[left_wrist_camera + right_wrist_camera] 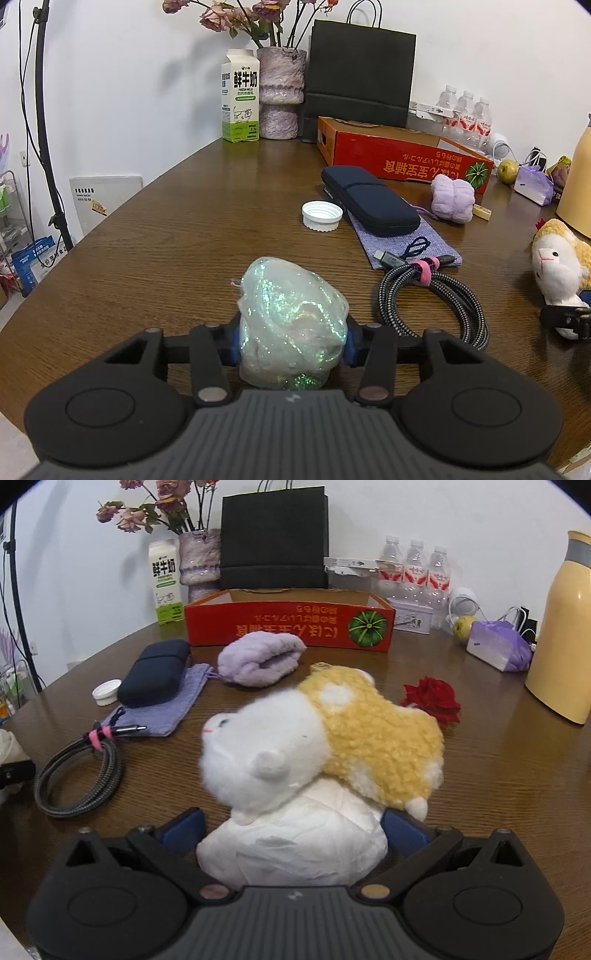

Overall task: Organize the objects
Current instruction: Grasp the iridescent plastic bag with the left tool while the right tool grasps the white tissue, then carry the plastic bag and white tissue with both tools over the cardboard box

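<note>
My left gripper (293,341) is shut on a crumpled iridescent plastic wad (291,321), held just above the brown table (166,236). My right gripper (293,830) is shut on the white lower part of a white-and-yellow plush toy (314,746), whose head points left; the toy also shows at the right edge of the left wrist view (559,266). An open red cardboard box (291,624) stands at the back of the table and also shows in the left wrist view (399,155).
On the table lie a coiled braided cable (432,299), a dark case (369,199) on a purple pouch (402,240), a white lid (322,215), a purple fluffy cloth (258,657), a red rose (432,701) and a yellow thermos (565,627). A milk carton (240,96), vase (280,92), black bag (360,70) and bottles (413,568) line the wall.
</note>
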A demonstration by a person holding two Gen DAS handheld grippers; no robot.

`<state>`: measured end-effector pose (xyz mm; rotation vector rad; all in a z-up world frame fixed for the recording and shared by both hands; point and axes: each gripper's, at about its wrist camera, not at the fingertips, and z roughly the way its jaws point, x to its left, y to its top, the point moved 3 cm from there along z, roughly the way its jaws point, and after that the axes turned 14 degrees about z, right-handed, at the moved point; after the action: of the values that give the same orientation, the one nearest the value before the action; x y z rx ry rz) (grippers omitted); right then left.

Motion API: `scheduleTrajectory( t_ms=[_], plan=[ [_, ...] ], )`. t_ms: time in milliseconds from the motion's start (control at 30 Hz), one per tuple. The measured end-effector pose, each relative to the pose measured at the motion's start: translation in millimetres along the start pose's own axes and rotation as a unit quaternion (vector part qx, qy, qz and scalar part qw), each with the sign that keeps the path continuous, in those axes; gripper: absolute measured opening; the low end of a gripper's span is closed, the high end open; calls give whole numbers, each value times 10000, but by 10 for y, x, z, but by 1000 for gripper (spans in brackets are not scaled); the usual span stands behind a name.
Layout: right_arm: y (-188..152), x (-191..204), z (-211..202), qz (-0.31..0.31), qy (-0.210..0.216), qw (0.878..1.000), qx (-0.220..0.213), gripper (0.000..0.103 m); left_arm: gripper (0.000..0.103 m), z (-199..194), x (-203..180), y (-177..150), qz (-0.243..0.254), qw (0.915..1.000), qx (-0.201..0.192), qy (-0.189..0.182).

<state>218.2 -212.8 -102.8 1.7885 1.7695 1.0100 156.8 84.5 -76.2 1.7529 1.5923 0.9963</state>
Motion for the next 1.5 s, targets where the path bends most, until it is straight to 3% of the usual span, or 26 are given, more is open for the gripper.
scheduleTrajectory(
  t_ms=[333,833,967,1500],
  plan=[
    [18,-96,3,-191,305,9994,13,102,49,-16,-3,-17,5,10000,-34,18],
    [-40,-210,-160,-324,523,9979,-176,71,48,-72,2,-51,22,10000,-30,66],
    [-71,-209,-205,-304,529,9978,-275,56,45,-125,-5,-78,29,10000,-37,40],
    [-200,-104,-599,-477,573,9943,-766,53,43,-424,-108,-58,136,9995,-292,18]
  ],
)
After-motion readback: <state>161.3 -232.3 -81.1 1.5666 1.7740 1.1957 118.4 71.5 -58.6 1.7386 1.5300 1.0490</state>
